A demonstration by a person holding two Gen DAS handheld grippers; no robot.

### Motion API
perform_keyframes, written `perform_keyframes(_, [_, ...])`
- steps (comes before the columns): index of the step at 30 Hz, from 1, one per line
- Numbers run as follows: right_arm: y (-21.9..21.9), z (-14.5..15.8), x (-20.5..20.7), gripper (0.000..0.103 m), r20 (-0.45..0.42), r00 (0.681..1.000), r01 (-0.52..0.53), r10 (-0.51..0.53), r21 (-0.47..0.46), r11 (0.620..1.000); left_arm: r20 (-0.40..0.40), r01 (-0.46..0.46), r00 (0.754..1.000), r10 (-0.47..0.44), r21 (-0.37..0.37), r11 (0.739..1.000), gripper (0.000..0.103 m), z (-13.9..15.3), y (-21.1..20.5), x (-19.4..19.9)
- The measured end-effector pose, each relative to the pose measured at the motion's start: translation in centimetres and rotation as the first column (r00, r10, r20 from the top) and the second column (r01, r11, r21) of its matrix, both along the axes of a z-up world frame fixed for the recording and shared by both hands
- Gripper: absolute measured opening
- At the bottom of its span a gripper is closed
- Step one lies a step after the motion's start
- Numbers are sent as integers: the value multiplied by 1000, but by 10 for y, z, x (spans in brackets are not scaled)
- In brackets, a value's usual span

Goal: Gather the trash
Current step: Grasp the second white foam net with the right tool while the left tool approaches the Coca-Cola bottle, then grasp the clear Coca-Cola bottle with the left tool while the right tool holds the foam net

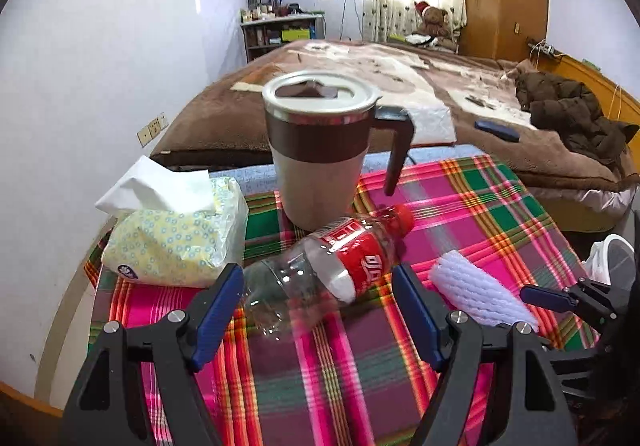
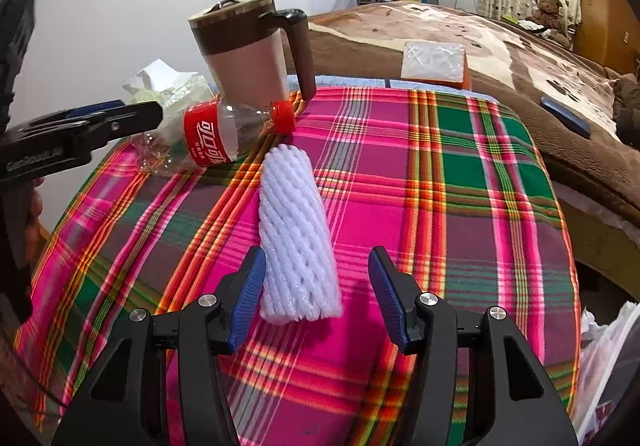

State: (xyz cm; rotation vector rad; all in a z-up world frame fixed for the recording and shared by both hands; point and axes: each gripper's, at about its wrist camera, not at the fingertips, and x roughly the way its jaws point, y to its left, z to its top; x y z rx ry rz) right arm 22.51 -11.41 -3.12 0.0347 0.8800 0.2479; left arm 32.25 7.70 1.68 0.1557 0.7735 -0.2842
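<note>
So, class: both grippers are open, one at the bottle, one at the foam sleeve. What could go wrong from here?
1. The empty bottle lies on its side against the mug; the left gripper, closing, might roll it or nudge the mug.
2. The foam sleeve looks soft; the right gripper may crush it or lose it.

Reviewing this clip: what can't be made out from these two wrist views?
- Bin: left wrist view, cut off by the right edge and by the right gripper; contents unreadable.
- Bottle base: left wrist view, motion-blurred between the open left gripper fingers; contact unclear.
- Tissue pack: right wrist view, mostly hidden behind the left gripper and bottle.
- Foam sleeve: right wrist view, whether the open right gripper touches it.
</note>
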Motion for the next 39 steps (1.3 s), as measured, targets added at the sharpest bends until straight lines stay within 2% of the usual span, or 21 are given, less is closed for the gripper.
perform_keyframes(2, [2,-1,3,55,-8,1000,-4,4,-7,1000,-28,27,999,-27,2,1000,78,-4,0,7])
perform_keyframes(6, [4,-4,7,55,-26,999,-21,21,-6,1000,-60,67,996,-64,54,996,78,-11,-3,18])
perform_keyframes(13, [6,-6,11,55,-39,997,-62,63,20,998,-71,105,993,-98,115,988,78,-22,-10,29])
perform_keyframes(22, [7,-5,16,55,-24,996,-82,82,20,996,-129,132,984,-122,76,988,78,-30,-17,32])
perform_keyframes(25, [5,-5,14,39,-18,996,-83,83,21,996,-136,121,985,-111,68,990,74,-33,-19,32])
perform_keyframes(27, [5,-5,14,38,-15,996,-85,86,26,996,-132,113,986,-104,62,992,74,-34,-20,32])
perform_keyframes(32, [1,-4,11,25,-1,997,-77,77,30,997,-122,87,989,-79,59,994,73,-35,-21,29])
perform_keyframes(39, [-5,0,1,23,23,998,-58,57,49,997,-117,75,990,-72,21,997,73,-35,-23,8])
